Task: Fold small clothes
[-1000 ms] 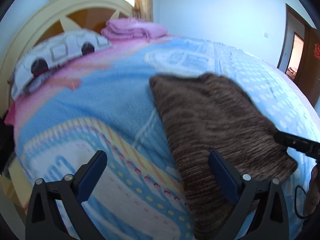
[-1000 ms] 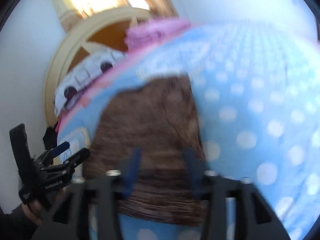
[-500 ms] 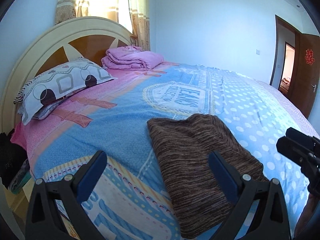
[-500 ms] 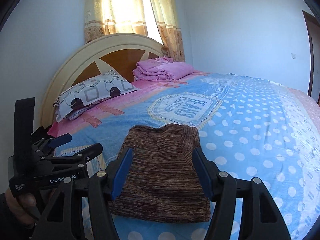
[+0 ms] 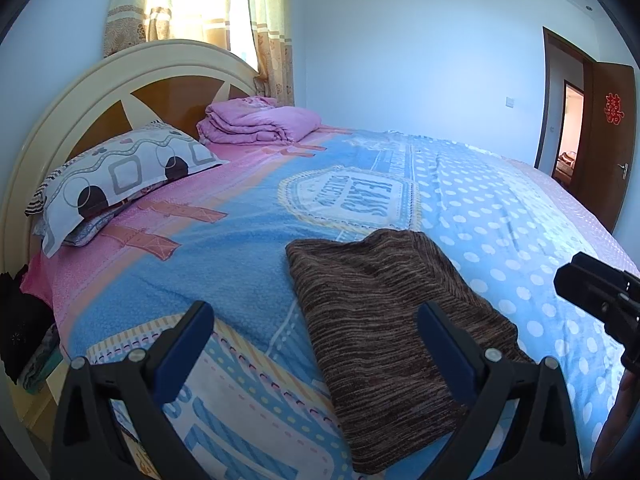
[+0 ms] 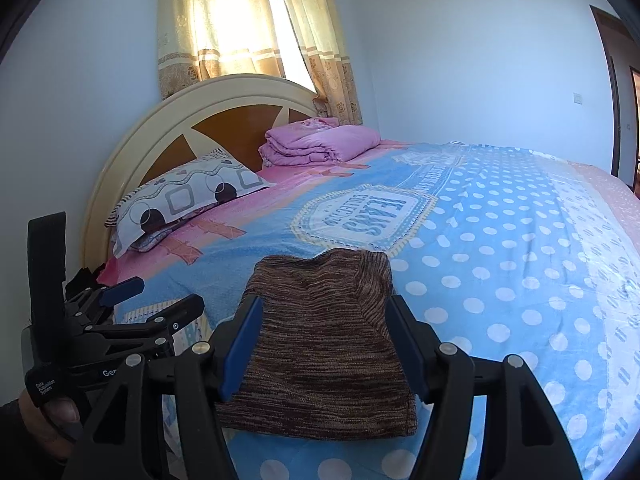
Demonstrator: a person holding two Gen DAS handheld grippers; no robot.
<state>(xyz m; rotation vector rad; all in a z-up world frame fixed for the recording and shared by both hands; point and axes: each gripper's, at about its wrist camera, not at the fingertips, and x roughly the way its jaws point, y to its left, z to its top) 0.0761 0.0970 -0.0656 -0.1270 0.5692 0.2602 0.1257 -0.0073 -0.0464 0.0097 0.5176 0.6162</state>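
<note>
A brown striped knit garment lies folded into a compact rectangle on the blue patterned bedspread near the bed's front edge; it also shows in the right wrist view. My left gripper is open and empty, raised above the bed to the garment's left. My right gripper is open and empty, raised in front of the garment's near edge. Each gripper shows at the side of the other's view, the right one and the left one.
A patterned pillow and a folded pink quilt lie by the round headboard at the far left. A curtained window is behind it. An open brown door is at the right.
Both grippers have lifted up and back from the garment, so the view now takes in the whole bed. The folded garment stays in place.
</note>
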